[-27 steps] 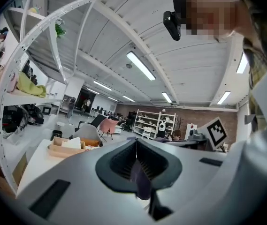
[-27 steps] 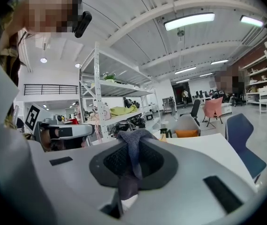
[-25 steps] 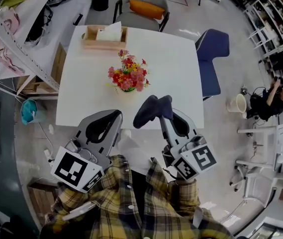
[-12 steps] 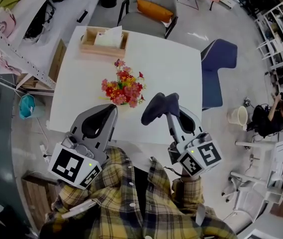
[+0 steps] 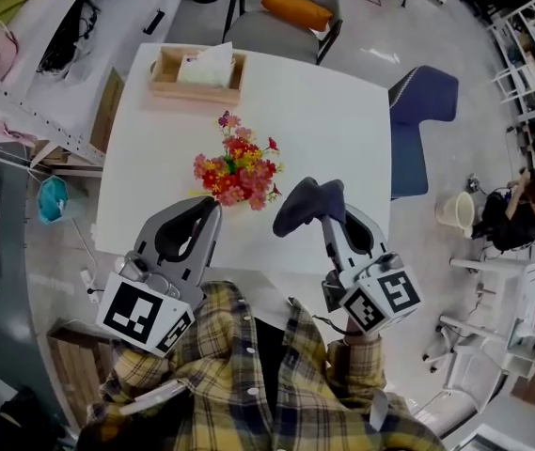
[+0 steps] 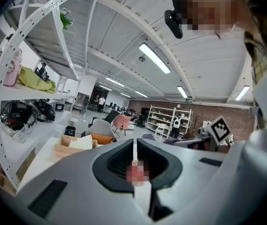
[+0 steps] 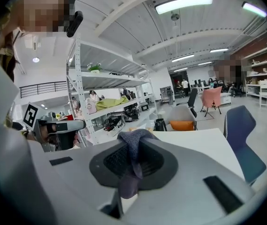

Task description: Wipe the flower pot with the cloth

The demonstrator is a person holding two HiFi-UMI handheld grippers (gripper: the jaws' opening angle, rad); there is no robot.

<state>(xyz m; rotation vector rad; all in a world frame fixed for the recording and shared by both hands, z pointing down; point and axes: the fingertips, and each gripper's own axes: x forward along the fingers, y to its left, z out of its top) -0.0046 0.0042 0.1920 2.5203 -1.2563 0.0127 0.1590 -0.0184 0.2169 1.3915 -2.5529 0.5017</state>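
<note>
The left gripper (image 5: pixel 209 207), jaws pressed together and empty, sits just short of the flowers (image 5: pixel 237 169), perhaps to steady the pot, which is mostly hidden under the blooms it holds. To their right, the right gripper (image 5: pixel 323 216) pinches the cloth (image 5: pixel 306 203), bunched at its tip ready for wiping. Well beyond the left gripper, a wooden box (image 5: pixel 165 81) holds white tissue (image 5: pixel 206 62).

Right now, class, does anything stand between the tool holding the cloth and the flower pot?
Nothing visible does. The right tool, shut on the cloth, is beside the flowers, with only bare table between; the pot itself hides under the blooms.
</note>
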